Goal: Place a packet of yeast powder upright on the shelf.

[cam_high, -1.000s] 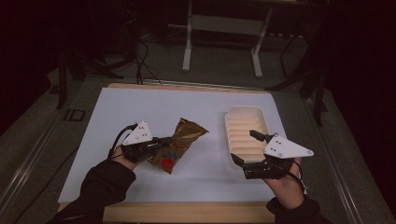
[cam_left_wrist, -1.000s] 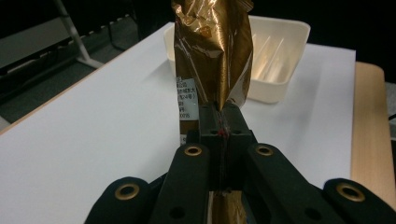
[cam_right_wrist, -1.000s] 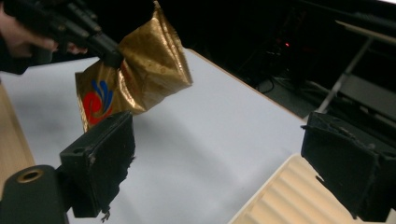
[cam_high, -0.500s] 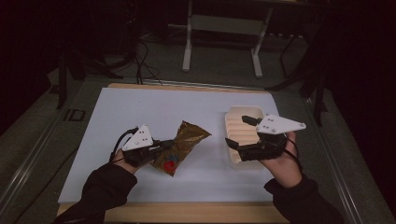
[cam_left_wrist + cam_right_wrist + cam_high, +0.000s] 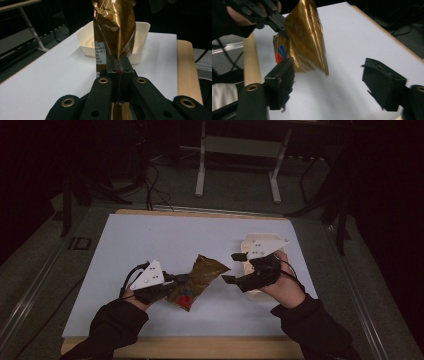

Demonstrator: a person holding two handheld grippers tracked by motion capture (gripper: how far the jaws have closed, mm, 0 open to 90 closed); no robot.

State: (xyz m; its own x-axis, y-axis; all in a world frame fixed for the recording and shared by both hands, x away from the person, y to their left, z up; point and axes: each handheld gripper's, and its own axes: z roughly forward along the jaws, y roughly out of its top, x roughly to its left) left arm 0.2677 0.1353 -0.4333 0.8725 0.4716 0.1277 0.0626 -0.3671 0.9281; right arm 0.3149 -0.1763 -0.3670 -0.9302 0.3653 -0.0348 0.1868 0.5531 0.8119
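Pinching gold bag (image 5: pixel 202 276), left hand-held gripper (image 5: pixel 172 282) clamped, right hand-held gripper (image 5: pixel 234 267) closing, empty, bare white mat (image 5: pixel 150 240) beyond.

My left gripper (image 5: pixel 176 281) lay low over the table at the near left, pointing right, its jaws pinched tight on the gold foil bag (image 5: pixel 202 275) at its crumpled middle. My left forearm came in from the bottom edge in a dark sleeve. My right gripper (image 5: pixel 232 268) was held up on the right, aimed left toward the bag, its jaws spread wide but just then closing, with nothing yet between them. My right hand (image 5: pixel 282 285) gripped its body from below.
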